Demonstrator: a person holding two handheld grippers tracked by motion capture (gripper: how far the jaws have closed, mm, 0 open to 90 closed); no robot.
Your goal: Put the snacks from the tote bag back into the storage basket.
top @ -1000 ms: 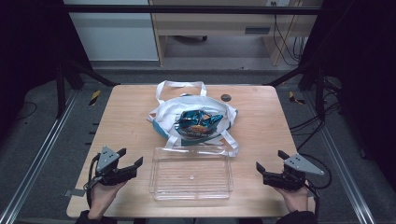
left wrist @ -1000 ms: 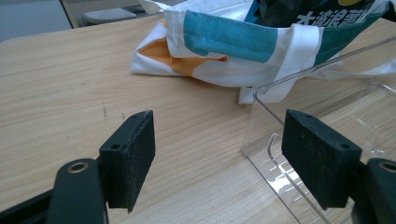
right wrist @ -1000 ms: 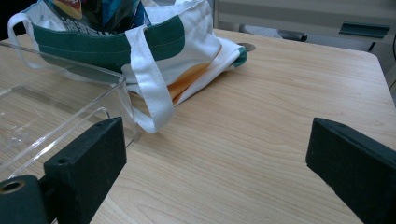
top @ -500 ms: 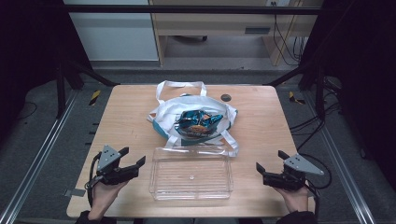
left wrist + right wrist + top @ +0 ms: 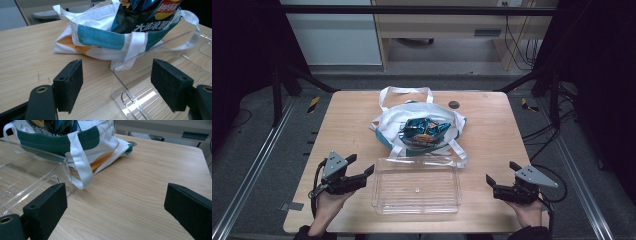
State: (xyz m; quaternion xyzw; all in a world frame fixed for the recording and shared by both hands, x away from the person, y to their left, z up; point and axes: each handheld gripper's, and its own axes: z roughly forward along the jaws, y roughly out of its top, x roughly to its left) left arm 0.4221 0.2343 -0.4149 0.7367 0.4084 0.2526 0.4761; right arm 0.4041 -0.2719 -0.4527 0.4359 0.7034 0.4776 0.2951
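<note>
A white and teal tote bag point(image 5: 388, 125) lies at the table's middle, and a blue chip bag point(image 5: 424, 132) sticks out of its mouth. A clear plastic tray point(image 5: 377, 192) sits just in front of it, with nothing in it. My left gripper point(image 5: 361, 165) is open beside the tray's left end, held in a hand. At the tray's right, a short way off, my right gripper point(image 5: 501, 172) is also open. In the left gripper view the jaws point(image 5: 120, 85) frame the tray's corner point(image 5: 160, 48), the tote point(image 5: 100, 37) and the chips point(image 5: 145, 15). The right gripper point(image 5: 117, 210) faces bare wood, the tote point(image 5: 100, 140) and the tray wall point(image 5: 37, 180).
The tote's white straps point(image 5: 404, 91) spread over the table behind and beside it; one strap point(image 5: 80, 162) hangs by the tray's far right corner. A small dark round disc point(image 5: 454, 104) sits in the tabletop behind the bag. Bare wood lies left and right of the bag.
My left gripper has crept slightly right toward the tray's end. The right gripper, tote and tray have not moved.
</note>
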